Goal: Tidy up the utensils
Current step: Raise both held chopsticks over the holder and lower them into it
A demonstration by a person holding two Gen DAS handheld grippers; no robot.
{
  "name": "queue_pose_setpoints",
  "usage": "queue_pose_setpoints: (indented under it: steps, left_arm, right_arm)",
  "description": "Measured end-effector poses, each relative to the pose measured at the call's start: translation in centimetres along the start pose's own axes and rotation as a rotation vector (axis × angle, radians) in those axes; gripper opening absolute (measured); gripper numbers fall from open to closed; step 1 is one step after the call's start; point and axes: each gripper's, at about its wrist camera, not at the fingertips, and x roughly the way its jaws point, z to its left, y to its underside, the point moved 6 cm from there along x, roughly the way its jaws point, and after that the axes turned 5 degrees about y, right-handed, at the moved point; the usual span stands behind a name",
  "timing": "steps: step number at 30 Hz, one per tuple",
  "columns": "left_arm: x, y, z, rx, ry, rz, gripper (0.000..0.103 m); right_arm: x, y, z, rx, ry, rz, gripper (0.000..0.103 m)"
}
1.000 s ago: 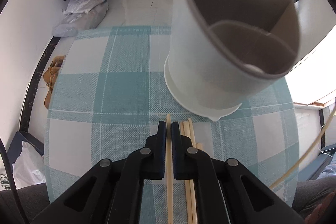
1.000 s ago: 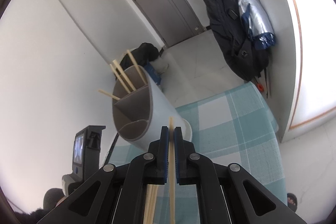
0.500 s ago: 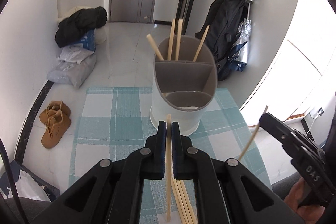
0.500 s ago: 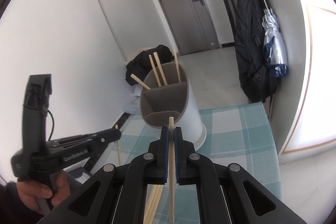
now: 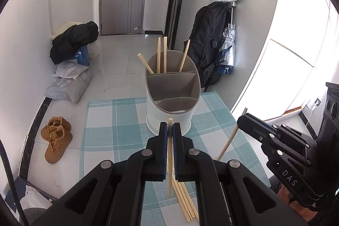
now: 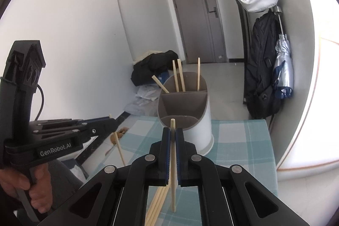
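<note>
Pinching one slim wooden chopstick [image 5: 169, 154] each, both hand-held grippers [image 5: 169, 130] [image 6: 173, 135] face the oval compartmented holder [image 5: 172, 99].

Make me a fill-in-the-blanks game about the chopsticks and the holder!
1. The holder has ___ chopsticks standing in it.
2. They stand in its ___ compartment.
3. Each gripper, left and right, grips ___ chopstick.
4. The loose chopsticks lie on a ___ cloth.

Answers: four; back; one; checked
</note>
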Motion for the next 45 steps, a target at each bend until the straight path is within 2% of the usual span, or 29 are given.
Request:
queue_pose_setpoints:
  steps: [9,17,23,29,32,36,40,45]
  left_arm:
    - [0.4,-0.5,-0.8,0.057,0.016,0.036,0.001]
    - [0.3,-2.6,-0.7,0.021,0.053,0.07,0.001]
    - [-0.5,-6.5,-1.2,0.018,0.079,0.033,0.001]
    - [-1.6,-11.9,-1.6,0.002,0.111,-0.014,0.001]
    - [-1.9,-14.7,-1.5,0.004,0.092,-0.044,0.001]
    - [-1.6,-17.6,-1.2,-0.005,0.104,-0.064,0.001]
    - [-0.8,-19.6,-1.0,0.007,0.105,-0.084,0.001]
    - [0.7,-20.6,-0.7,0.035,0.096,-0.081,0.001]
  right_arm:
    - [-0.2,-0.7,0.0,-0.008,0.007,-0.017,0.004]
    - [0.1,-2.6,-0.6,0.005,-0.002,-0.028,0.004]
    - [0.1,-6.2,-1.3,0.015,-0.009,-0.058,0.004]
    - [-0.1,-11.5,-1.4,-0.008,-0.013,-0.111,0.004]
    - [0.1,-14.3,-1.4,-0.025,-0.013,-0.139,0.004]
    - [1.1,-17.6,-1.4,-0.046,-0.009,-0.168,0.004]
    - [2.7,-19.9,-1.5,-0.06,-0.008,-0.187,0.004]
    - [4.9,-21.2,-1.9,-0.062,-0.003,-0.187,0.004]
